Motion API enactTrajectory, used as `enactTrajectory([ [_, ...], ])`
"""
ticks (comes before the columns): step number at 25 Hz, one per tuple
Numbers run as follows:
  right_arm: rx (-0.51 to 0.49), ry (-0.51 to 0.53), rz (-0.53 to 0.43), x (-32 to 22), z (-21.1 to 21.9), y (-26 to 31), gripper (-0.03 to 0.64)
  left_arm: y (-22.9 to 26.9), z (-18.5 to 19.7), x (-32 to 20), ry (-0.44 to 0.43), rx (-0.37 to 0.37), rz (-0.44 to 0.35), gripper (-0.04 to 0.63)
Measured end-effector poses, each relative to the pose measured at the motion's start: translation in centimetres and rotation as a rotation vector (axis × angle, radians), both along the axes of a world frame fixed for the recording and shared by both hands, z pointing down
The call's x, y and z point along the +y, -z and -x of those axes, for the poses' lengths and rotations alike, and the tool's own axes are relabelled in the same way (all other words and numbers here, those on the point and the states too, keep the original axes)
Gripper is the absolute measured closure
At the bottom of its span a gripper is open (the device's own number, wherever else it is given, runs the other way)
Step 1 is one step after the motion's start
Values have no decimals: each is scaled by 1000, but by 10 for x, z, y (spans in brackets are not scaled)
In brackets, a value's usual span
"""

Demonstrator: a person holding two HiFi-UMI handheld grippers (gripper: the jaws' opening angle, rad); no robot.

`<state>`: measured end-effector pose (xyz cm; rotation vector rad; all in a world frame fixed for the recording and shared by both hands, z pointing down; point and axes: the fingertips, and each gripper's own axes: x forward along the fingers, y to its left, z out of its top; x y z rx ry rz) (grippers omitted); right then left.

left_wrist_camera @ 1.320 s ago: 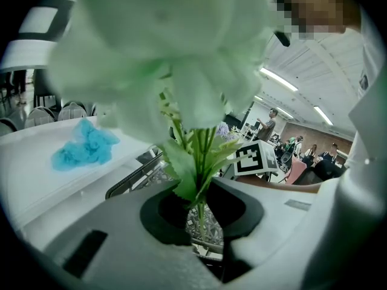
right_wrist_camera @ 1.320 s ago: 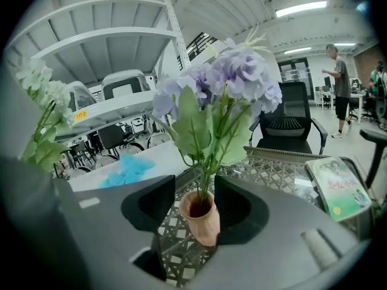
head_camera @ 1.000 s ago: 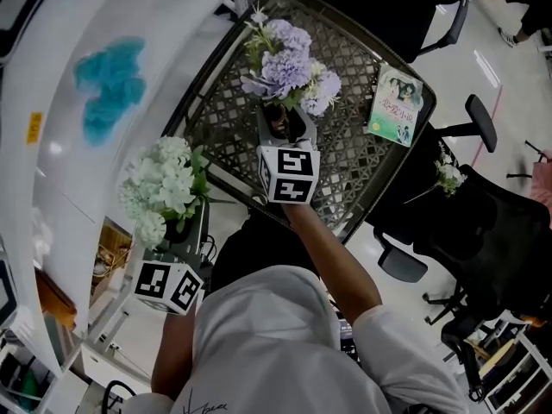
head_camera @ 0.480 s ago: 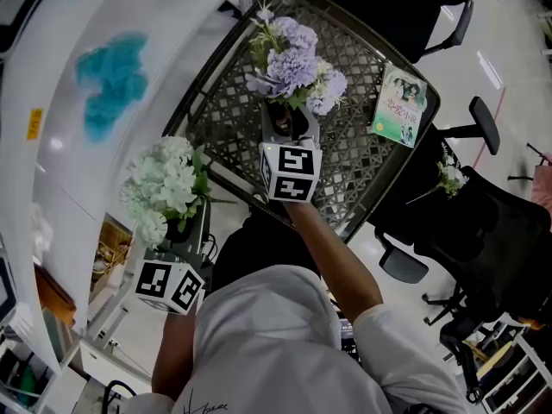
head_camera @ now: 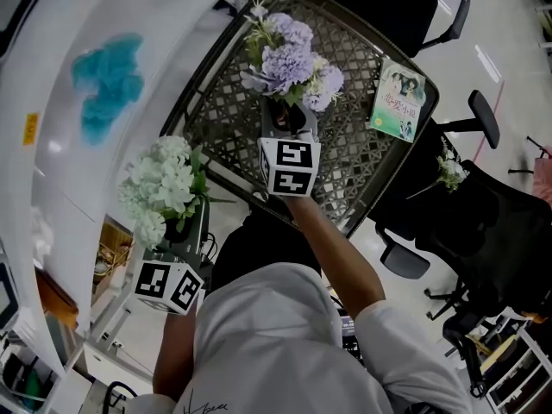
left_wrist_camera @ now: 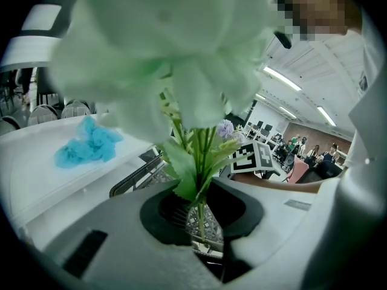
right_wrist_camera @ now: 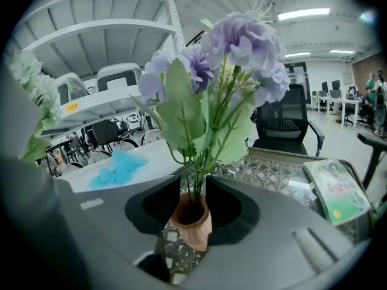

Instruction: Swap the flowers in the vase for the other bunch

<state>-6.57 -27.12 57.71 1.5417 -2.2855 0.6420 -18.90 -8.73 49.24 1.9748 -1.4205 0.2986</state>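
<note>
The white bunch point(head_camera: 162, 186) is gripped by its stems in the left claw point(left_wrist_camera: 199, 222), whose jaws are closed on them. It is held up in the air, to the left of the vase point(right_wrist_camera: 192, 223) and well apart from it, as it seems beyond the edge of the worktop point(head_camera: 226, 136). The vase is seen standing upright on the lattice worktop, and the purple bunch point(head_camera: 289, 57) is seated in it. The right claw point(right_wrist_camera: 193, 186) is placed just at the mouth of the vase, with the purple stems between its jaws. These jaws are closing, but no pressing on the stems can be made out, so this bunch is judged as not yet gripped. A book point(head_camera: 397, 102) lies to the right of the vase, well apart from it.

The step in hand is judged to be the taking out of the old flowers. For the next move, the closing should be finished on the stems only, above the rim of the vase. The bunch should then be lifted straight up, so that the small vase is not tipped or carried along. Afterwards the white bunch can be brought over the vase.
</note>
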Motion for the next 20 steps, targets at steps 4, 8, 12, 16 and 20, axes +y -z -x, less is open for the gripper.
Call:
enactTrajectory([
  [4, 5, -2, -3, -1, 0, 1, 501, 1, 2, 0, 2, 0, -1, 523],
  [8, 12, -13, -6, -3, -1, 0, 526, 1, 5, 0, 8, 0, -4, 523],
  [12, 12, -21, -2, -2, -2, -2, 538, 0, 7, 0, 9, 1, -6, 523],
  [16, 15, -26, 5, -3, -5, -3, 557, 1, 8, -2, 10, 2, -11, 523],
  [20, 8, -22, 10, -3, -6, -3, 569, 1, 8, -2, 13, 6, -10, 523],
])
